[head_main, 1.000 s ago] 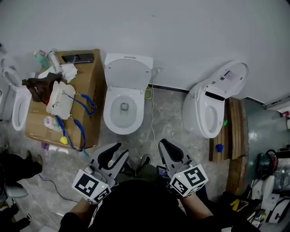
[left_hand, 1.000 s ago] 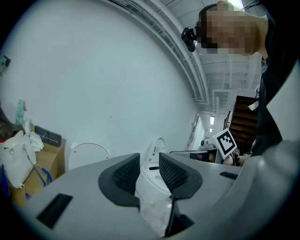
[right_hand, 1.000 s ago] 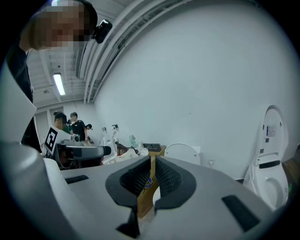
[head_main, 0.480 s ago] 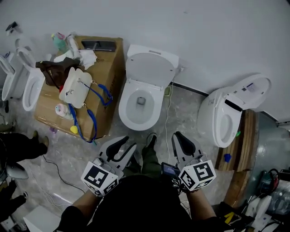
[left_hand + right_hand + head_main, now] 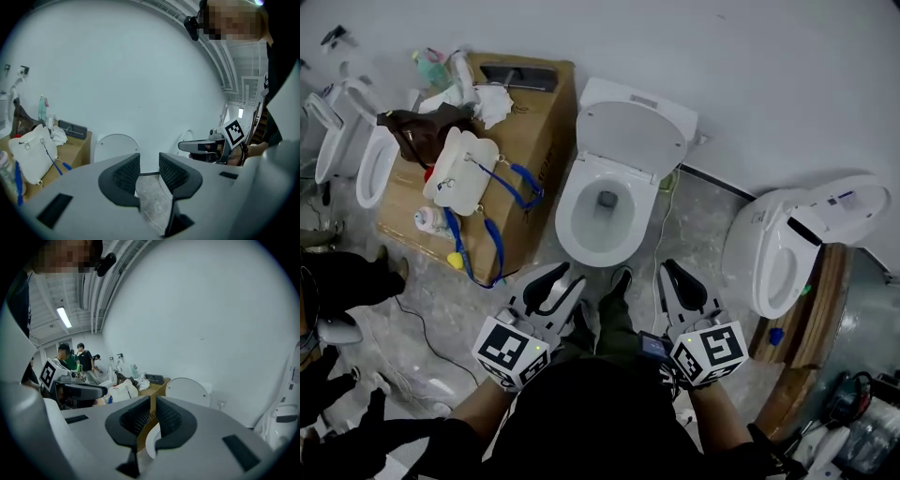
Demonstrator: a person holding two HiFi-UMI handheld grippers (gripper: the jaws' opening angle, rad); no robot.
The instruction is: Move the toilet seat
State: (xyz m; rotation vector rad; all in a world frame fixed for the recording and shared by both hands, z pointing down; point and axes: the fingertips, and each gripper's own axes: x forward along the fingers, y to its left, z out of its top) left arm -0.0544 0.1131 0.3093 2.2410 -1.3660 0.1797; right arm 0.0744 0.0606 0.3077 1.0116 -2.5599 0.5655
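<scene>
L gripper [image 5: 557,280] open, R gripper [image 5: 673,274] shut, both short of toilet [image 5: 626,139].

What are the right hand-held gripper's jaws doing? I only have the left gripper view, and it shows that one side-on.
Observer: The right hand-held gripper has its jaws together, with nothing between them.
Operator: Is either one on the toilet yet?
Observer: No. In the head view both hang short of the toilet, and the left hand-held gripper touches nothing.
Operator: Is anyone else around?
Observer: Yes. The right gripper view shows people standing in the far background.
</scene>
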